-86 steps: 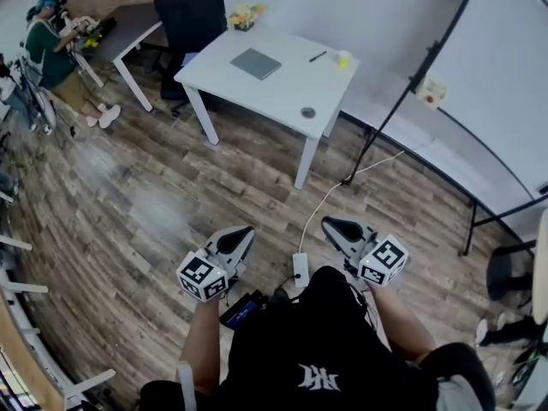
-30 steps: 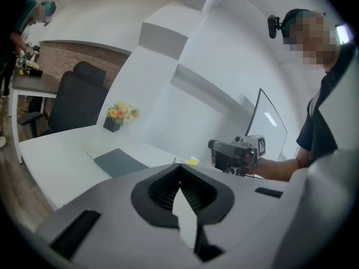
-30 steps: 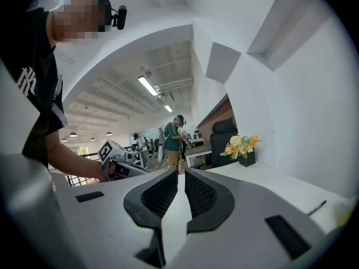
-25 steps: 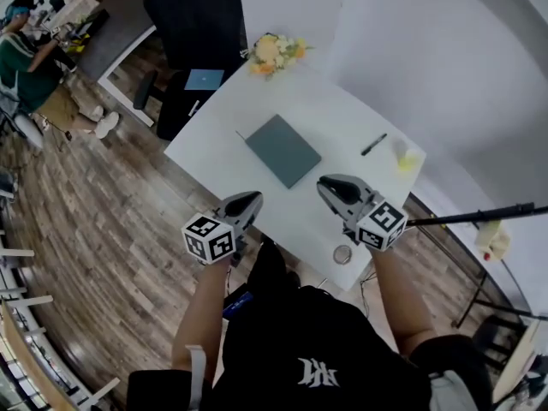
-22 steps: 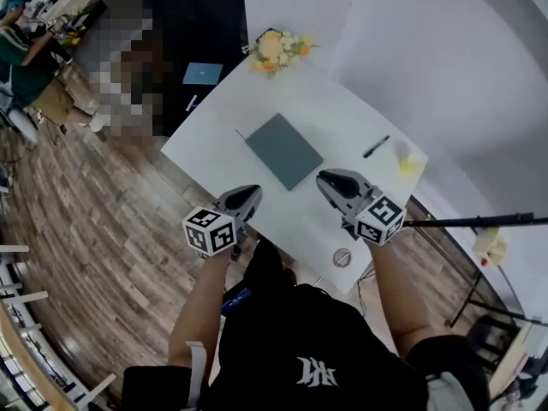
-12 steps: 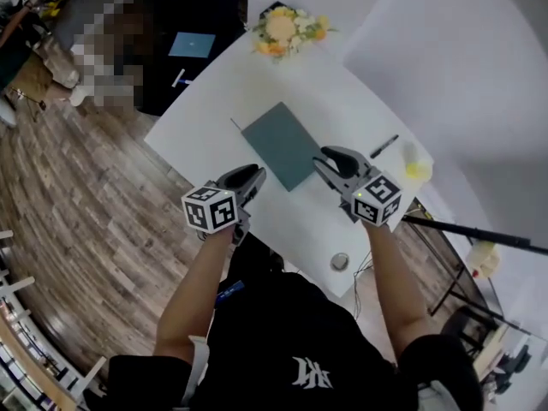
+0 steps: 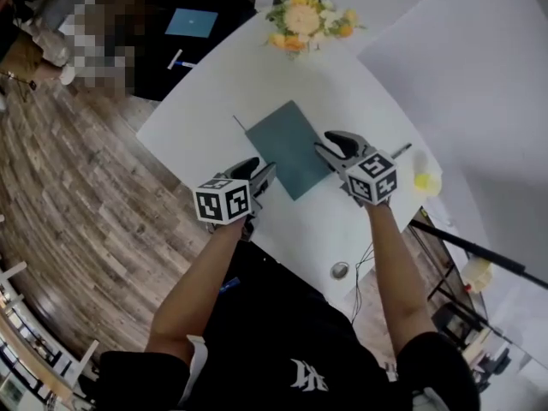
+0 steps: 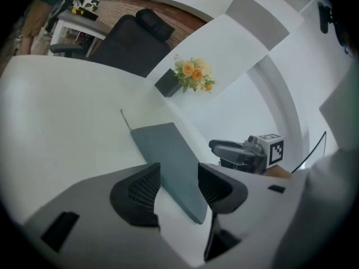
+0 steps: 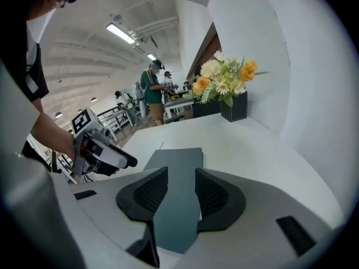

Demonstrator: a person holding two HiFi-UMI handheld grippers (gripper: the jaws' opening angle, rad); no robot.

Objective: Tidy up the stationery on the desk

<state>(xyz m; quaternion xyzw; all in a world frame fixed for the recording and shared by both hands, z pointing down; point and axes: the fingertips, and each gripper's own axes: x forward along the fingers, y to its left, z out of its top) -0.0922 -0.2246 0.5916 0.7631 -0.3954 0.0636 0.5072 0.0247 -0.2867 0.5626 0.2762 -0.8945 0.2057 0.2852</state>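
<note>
Your left gripper (image 7: 264, 175) and right gripper (image 7: 330, 141) have both come forward and down since a second ago, from the near edge of the table (image 7: 214, 84) to the teal notebook (image 7: 289, 142). Their jaws have just been opening. Both now stand wide and grip nothing, one at each side of the notebook. It lies flat mid-table, near the flowers (image 7: 306, 17).

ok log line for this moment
left gripper: jaws just opening, empty | right gripper: jaws just opening, empty | notebook: flat on desk
</note>
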